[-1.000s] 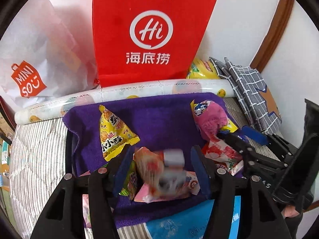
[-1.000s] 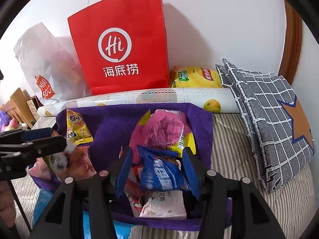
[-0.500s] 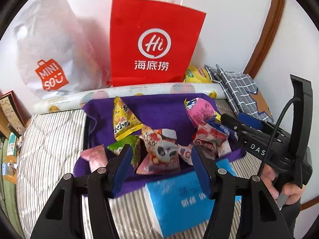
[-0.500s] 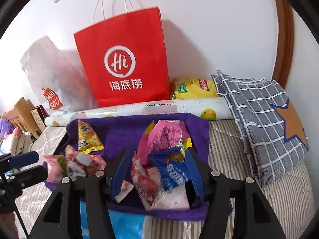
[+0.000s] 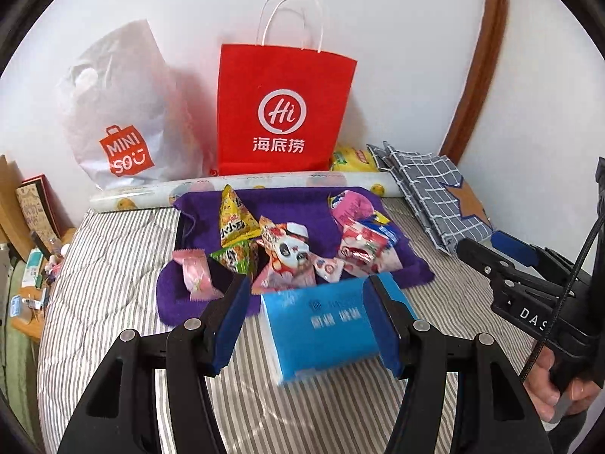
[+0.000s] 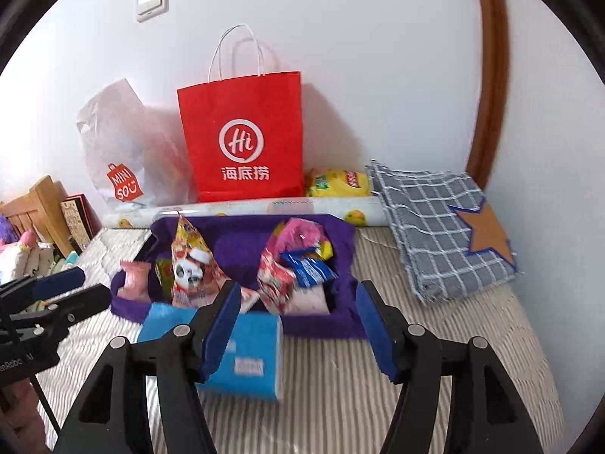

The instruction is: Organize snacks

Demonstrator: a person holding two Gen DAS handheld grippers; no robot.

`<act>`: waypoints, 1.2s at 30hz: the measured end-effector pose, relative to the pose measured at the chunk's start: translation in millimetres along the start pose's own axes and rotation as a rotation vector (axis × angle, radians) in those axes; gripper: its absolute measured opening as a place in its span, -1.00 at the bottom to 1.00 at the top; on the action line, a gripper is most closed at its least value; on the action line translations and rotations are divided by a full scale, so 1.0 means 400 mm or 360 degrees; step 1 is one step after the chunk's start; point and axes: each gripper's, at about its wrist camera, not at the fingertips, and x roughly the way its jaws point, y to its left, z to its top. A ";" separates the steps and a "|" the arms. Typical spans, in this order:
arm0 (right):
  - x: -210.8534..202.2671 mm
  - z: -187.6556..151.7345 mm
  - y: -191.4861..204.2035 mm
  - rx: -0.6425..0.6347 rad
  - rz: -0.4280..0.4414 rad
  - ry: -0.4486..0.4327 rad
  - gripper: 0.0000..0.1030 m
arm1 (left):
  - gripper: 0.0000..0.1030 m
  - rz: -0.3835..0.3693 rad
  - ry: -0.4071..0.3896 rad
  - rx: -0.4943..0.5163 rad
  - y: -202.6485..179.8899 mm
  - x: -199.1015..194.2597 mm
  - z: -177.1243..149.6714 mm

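A purple tray (image 5: 295,200) on the bed holds several snack packets: a yellow triangular one (image 5: 234,223), a panda-print one (image 5: 287,249), a pink one (image 5: 196,272), a green one (image 5: 234,259), a big pink bag (image 5: 349,208) and a blue packet (image 6: 310,266). My left gripper (image 5: 308,321) hangs back from the tray, above a blue tissue pack (image 5: 325,325), its jaws opening with nothing gripped. My right gripper (image 6: 298,325) hovers before the tray's right half, jaws also opening and empty. Each gripper shows in the other's view: right gripper (image 5: 480,244), left gripper (image 6: 94,283).
A red paper bag (image 5: 283,113) and a white plastic bag (image 5: 121,125) lean on the wall behind a roll of printed paper (image 5: 264,183). A checked fabric piece (image 6: 438,227) lies at right, a yellow pack (image 6: 340,183) beside it. Shelves with clutter (image 5: 30,227) stand left.
Both grippers have pulled back and up from the tray. The left let go of the panda-print packet and the right let go of the blue packet; both packets now lie in the tray.
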 end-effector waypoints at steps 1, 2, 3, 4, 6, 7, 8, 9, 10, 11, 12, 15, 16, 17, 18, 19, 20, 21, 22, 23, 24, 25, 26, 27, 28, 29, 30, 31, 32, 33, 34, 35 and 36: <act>-0.010 -0.006 -0.002 0.0009 -0.0008 0.0000 0.19 | 0.27 0.0000 -0.0004 -0.0005 -0.002 -0.008 -0.007; -0.028 -0.017 -0.005 0.0025 -0.0017 0.0001 0.20 | 0.32 -0.0001 -0.0009 -0.0013 -0.005 -0.019 -0.016; -0.042 -0.025 -0.008 0.0036 -0.0020 0.0002 0.22 | 0.35 -0.0001 -0.0011 -0.0024 -0.007 -0.031 -0.026; -0.055 -0.032 -0.010 0.0050 -0.0030 0.0000 0.31 | 0.36 0.0003 -0.0012 -0.0031 -0.010 -0.039 -0.032; -0.084 -0.047 -0.015 0.0074 -0.0054 -0.0014 0.37 | 0.40 0.0009 -0.0017 -0.0045 -0.014 -0.058 -0.049; -0.096 -0.053 -0.017 0.0083 -0.0055 -0.0015 0.39 | 0.40 0.0006 -0.0024 -0.0046 -0.015 -0.069 -0.058; -0.107 -0.058 -0.021 0.0094 -0.0053 -0.0002 0.42 | 0.47 0.0007 -0.0027 -0.0042 -0.018 -0.078 -0.067; -0.115 -0.062 -0.023 0.0098 -0.0053 0.0010 0.44 | 0.56 0.0015 -0.0028 -0.0034 -0.021 -0.087 -0.075; -0.123 -0.067 -0.024 0.0100 -0.0052 0.0021 0.44 | 0.58 0.0024 -0.0035 -0.0028 -0.022 -0.098 -0.083; -0.131 -0.072 -0.023 0.0099 -0.0056 0.0031 0.44 | 0.62 0.0033 -0.0038 -0.0025 -0.024 -0.107 -0.089; -0.141 -0.078 -0.022 0.0093 -0.0062 0.0035 0.44 | 0.66 0.0042 -0.0041 -0.0024 -0.024 -0.116 -0.094; -0.173 -0.096 -0.009 0.0060 -0.0085 0.0006 0.60 | 0.74 0.0050 -0.0040 -0.0015 -0.027 -0.145 -0.107; -0.184 -0.102 -0.006 0.0052 -0.0089 -0.0011 0.74 | 0.74 0.0050 -0.0040 -0.0010 -0.028 -0.153 -0.110; -0.199 -0.109 -0.002 0.0045 -0.0091 -0.0039 0.81 | 0.75 0.0055 -0.0045 -0.0011 -0.028 -0.160 -0.112; -0.209 -0.115 -0.001 0.0048 -0.0099 -0.0057 0.83 | 0.77 0.0062 -0.0052 -0.0011 -0.031 -0.169 -0.116; -0.216 -0.120 -0.002 0.0056 -0.0107 -0.0069 0.86 | 0.78 0.0071 -0.0059 -0.0005 -0.035 -0.177 -0.120; -0.223 -0.123 -0.005 0.0068 -0.0113 -0.0078 0.87 | 0.78 0.0081 -0.0066 0.0005 -0.039 -0.183 -0.122; -0.228 -0.125 -0.008 0.0080 -0.0113 -0.0084 0.88 | 0.79 0.0094 -0.0072 0.0016 -0.043 -0.189 -0.124; -0.229 -0.124 -0.011 0.0089 -0.0113 -0.0085 0.90 | 0.79 0.0107 -0.0076 0.0028 -0.048 -0.194 -0.127; -0.232 -0.124 -0.014 0.0098 -0.0115 -0.0087 0.93 | 0.81 0.0116 -0.0079 0.0039 -0.051 -0.198 -0.129; -0.234 -0.123 -0.017 0.0099 -0.0121 -0.0092 0.94 | 0.81 0.0124 -0.0084 0.0050 -0.055 -0.201 -0.131; -0.238 -0.123 -0.016 0.0091 -0.0133 -0.0093 0.96 | 0.81 0.0134 -0.0090 0.0059 -0.059 -0.204 -0.133; -0.240 -0.124 -0.014 0.0081 -0.0141 -0.0089 0.98 | 0.81 0.0143 -0.0096 0.0063 -0.062 -0.207 -0.134; -0.244 -0.125 -0.011 0.0071 -0.0146 -0.0090 0.99 | 0.81 0.0150 -0.0105 0.0065 -0.064 -0.210 -0.134; -0.247 -0.127 -0.008 0.0066 -0.0146 -0.0093 0.99 | 0.81 0.0158 -0.0118 0.0065 -0.066 -0.213 -0.134; -0.251 -0.128 -0.006 0.0065 -0.0144 -0.0095 0.99 | 0.81 0.0165 -0.0134 0.0058 -0.066 -0.218 -0.134; -0.253 -0.129 -0.004 0.0063 -0.0140 -0.0097 0.99 | 0.81 0.0166 -0.0142 0.0053 -0.067 -0.221 -0.133; -0.255 -0.130 -0.002 0.0060 -0.0137 -0.0099 0.99 | 0.81 0.0162 -0.0145 0.0048 -0.066 -0.224 -0.131; -0.257 -0.130 0.000 0.0059 -0.0138 -0.0102 0.99 | 0.81 0.0155 -0.0145 0.0043 -0.065 -0.226 -0.130; -0.258 -0.129 0.000 0.0061 -0.0139 -0.0103 0.99 | 0.81 0.0150 -0.0147 0.0037 -0.064 -0.229 -0.129; -0.260 -0.129 -0.001 0.0064 -0.0139 -0.0104 0.99 | 0.81 0.0148 -0.0152 0.0035 -0.064 -0.233 -0.128; -0.263 -0.128 -0.001 0.0067 -0.0133 -0.0108 0.99 | 0.81 0.0150 -0.0156 0.0036 -0.065 -0.236 -0.128; -0.265 -0.127 -0.002 0.0071 -0.0129 -0.0112 0.99 | 0.81 0.0153 -0.0161 0.0036 -0.065 -0.239 -0.127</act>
